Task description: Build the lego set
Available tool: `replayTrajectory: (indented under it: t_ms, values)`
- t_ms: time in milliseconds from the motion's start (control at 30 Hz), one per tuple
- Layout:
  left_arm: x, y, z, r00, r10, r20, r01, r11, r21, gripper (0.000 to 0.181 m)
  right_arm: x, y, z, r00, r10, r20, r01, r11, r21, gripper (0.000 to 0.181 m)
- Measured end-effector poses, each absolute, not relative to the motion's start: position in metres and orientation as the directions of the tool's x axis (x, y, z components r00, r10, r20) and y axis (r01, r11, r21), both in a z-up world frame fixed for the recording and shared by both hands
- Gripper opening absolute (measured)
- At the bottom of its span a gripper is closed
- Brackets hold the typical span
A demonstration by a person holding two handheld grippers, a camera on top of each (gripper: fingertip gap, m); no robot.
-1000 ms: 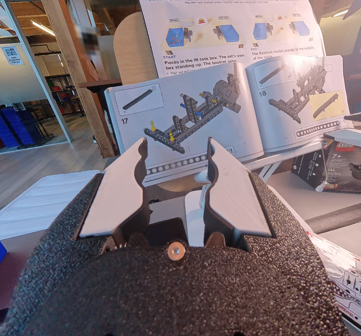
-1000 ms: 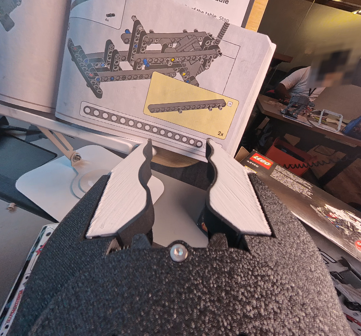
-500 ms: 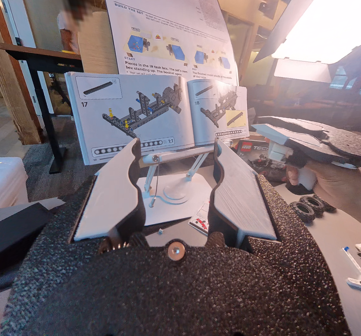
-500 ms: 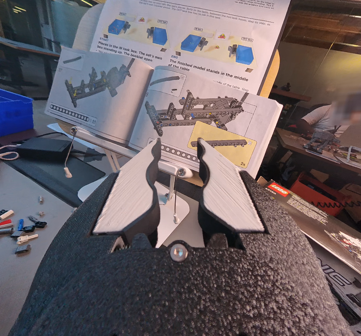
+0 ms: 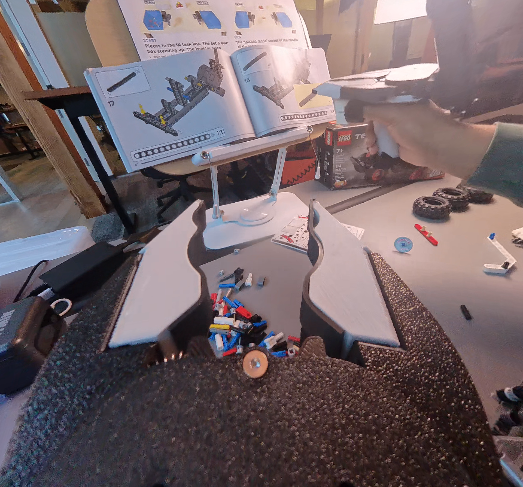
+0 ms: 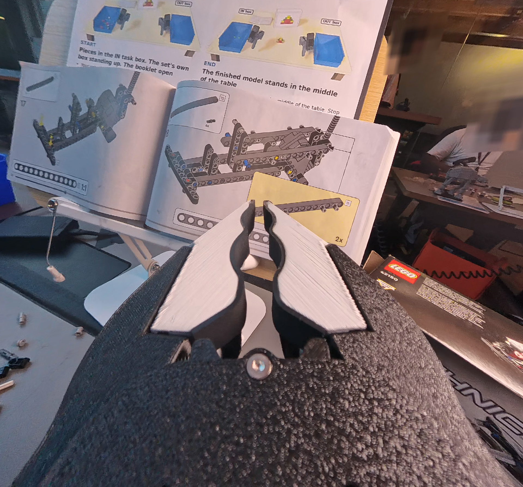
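The left gripper (image 5: 256, 210) is hanging over the grey table (image 5: 424, 289) with its two fingers spread wide and nothing between them. Right under it, a pile of small lego pieces (image 5: 243, 320) in blue, red, white, black and yellow is lying on the table. Just behind the pile, the white book stand (image 5: 254, 213) is holding up the open instruction booklet (image 5: 198, 100). A sticker sheet (image 5: 297, 233) is lying next to the foot of the stand. The right gripper (image 6: 259, 204) is up in the air in front of the booklet's right page, with its fingers almost pressed together, only a thin gap at the tips, pinching nothing. Behind the booklet a big printed sheet (image 6: 226, 20) is standing. To the right of the stand, the black lego box (image 5: 353, 156) is standing on the table, and three black tires (image 5: 450, 199) are sitting near a red piece (image 5: 426, 234) and a white piece (image 5: 501, 255).
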State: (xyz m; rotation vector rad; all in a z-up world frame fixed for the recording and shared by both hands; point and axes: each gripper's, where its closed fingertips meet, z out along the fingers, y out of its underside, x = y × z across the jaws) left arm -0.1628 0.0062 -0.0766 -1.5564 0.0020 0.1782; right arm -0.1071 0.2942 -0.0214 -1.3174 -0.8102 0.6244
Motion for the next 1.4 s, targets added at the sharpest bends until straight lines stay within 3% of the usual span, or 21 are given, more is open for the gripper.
replayTrajectory:
  t_ms: [233, 933, 1400]
  values:
    - [-0.151, 0.010, -0.093, 0.975, 0.094, -0.204, -0.205, 0.004, -0.979, 0.072, -0.108, 0.299, -0.019, 0.580, 0.802, 0.142, 0.022, 0.159, -0.987, 0.000]
    - [-0.157, 0.009, -0.103, 0.982, 0.073, -0.173, -0.172, -0.015, -0.985, 0.072, -0.139, 0.300, -0.011, 0.551, 0.813, 0.187, 0.057, 0.187, -0.981, 0.001]
    - [-0.159, 0.009, -0.105, 0.981, 0.082, -0.175, -0.174, -0.015, -0.985, 0.072, -0.109, 0.345, -0.005, 0.641, 0.746, 0.181, 0.069, 0.179, -0.981, 0.003]
